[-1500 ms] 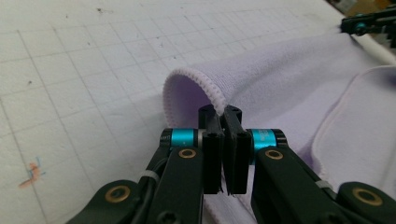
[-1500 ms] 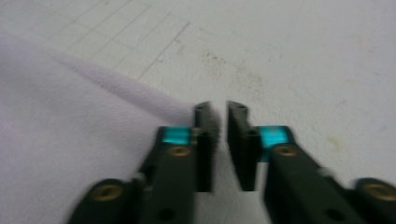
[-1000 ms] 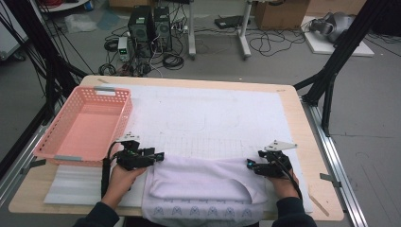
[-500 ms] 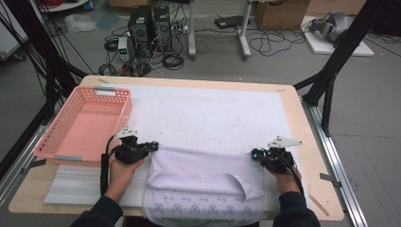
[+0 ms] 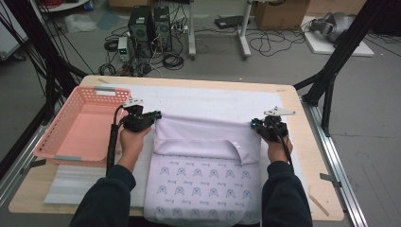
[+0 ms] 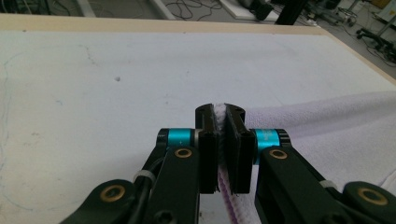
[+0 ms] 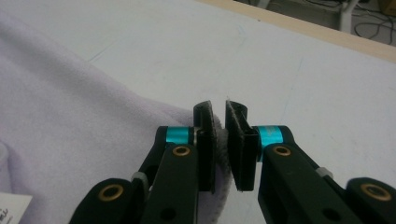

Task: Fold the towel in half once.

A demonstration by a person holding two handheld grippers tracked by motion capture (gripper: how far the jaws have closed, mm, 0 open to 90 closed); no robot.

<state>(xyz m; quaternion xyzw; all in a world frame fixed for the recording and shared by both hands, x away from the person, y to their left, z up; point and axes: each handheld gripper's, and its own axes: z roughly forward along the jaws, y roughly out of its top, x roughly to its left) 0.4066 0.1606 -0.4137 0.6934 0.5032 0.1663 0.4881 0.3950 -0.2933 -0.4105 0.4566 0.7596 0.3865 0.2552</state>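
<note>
A pale lilac towel (image 5: 203, 179) with a printed pattern lies on the white mat, its near end draped over the table's front edge. Its far part (image 5: 208, 135) is folded back toward the table's middle, plain side up, with a small white label (image 5: 236, 145) showing. My left gripper (image 5: 156, 115) is shut on the towel's far left corner; the cloth (image 6: 219, 140) sits pinched between its jaws. At the far right corner my right gripper (image 5: 254, 124) is shut on the towel edge (image 7: 222, 149), with the lilac cloth (image 7: 70, 116) spreading to its left.
A pink plastic basket (image 5: 75, 127) stands at the table's left, close beside my left hand. The white mat (image 5: 208, 101) stretches beyond the towel to the far wooden edge (image 5: 189, 82). A strip of white foam (image 5: 71, 182) lies at the front left.
Both grippers have carried the towel's corners away from the person toward the table's middle. The towel has unrolled and now shows its patterned length.
</note>
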